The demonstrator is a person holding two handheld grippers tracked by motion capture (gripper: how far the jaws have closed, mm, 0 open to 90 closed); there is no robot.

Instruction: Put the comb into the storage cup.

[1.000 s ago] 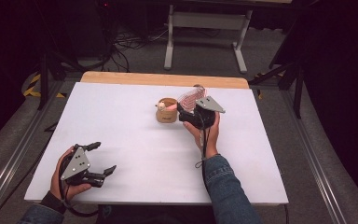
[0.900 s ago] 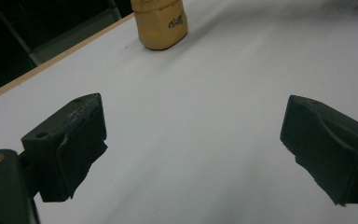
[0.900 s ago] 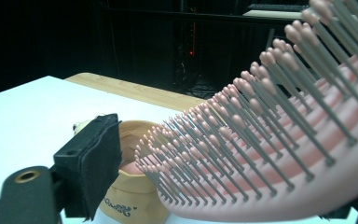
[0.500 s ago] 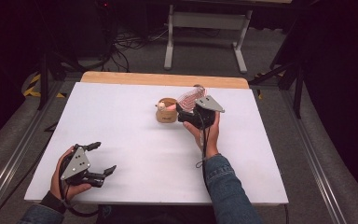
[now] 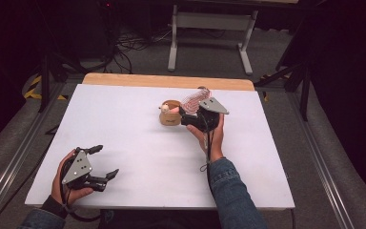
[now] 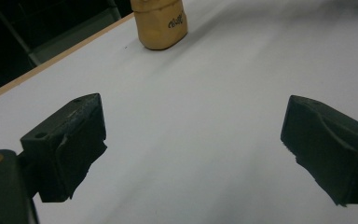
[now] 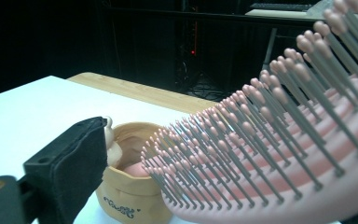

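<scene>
One hairbrush (image 7: 279, 135) I'm gripping in the right gripper (image 5: 201, 116), pouch (image 5: 170, 113) touching at nine o'clock (left gripper (image 5: 95, 167) idling wide).

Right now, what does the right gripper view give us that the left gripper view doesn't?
Right gripper view alone: a pink hairbrush close up, bristles toward the camera, its handle end going down into the open tan pouch; one black pad of the right tongs beside it.

Left gripper view alone: the left tongs wide open over bare white table, nothing between the pads.

Both: the tan pouch with dark script lettering, the white tabletop and its wooden far edge.
</scene>
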